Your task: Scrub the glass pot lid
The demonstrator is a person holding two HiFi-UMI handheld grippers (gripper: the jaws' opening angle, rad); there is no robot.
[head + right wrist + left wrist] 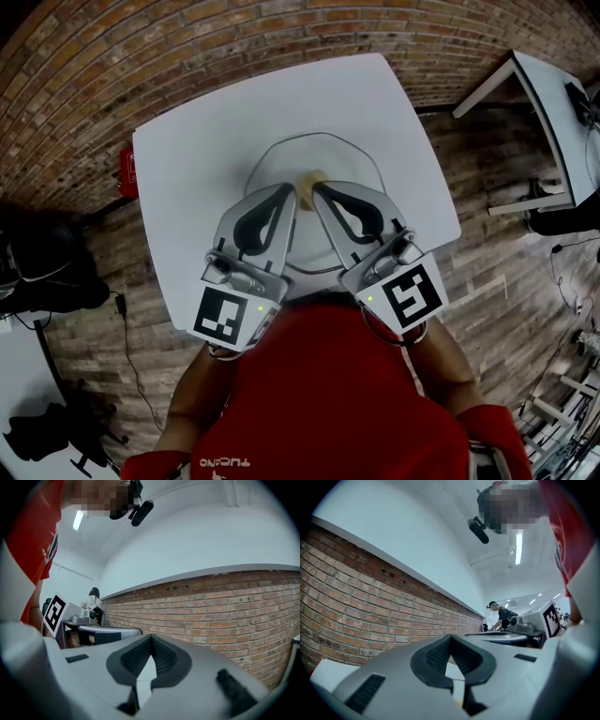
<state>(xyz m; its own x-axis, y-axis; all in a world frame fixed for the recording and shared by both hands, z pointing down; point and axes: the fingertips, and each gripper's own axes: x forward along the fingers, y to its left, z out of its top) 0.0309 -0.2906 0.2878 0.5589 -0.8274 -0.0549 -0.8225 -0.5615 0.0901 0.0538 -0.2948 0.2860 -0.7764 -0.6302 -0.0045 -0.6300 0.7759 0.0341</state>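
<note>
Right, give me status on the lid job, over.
Grippers: left gripper and right gripper both shut, tips meeting over lid centre. Glass pot lid flat on table. Nothing in the way.

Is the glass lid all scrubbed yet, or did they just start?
Nothing looks done yet. The glass lid lies on the white table. Both the left gripper and right gripper hang over it near its tan knob, shut and empty. I see no sponge or brush, so all the scrubbing is left.
</note>
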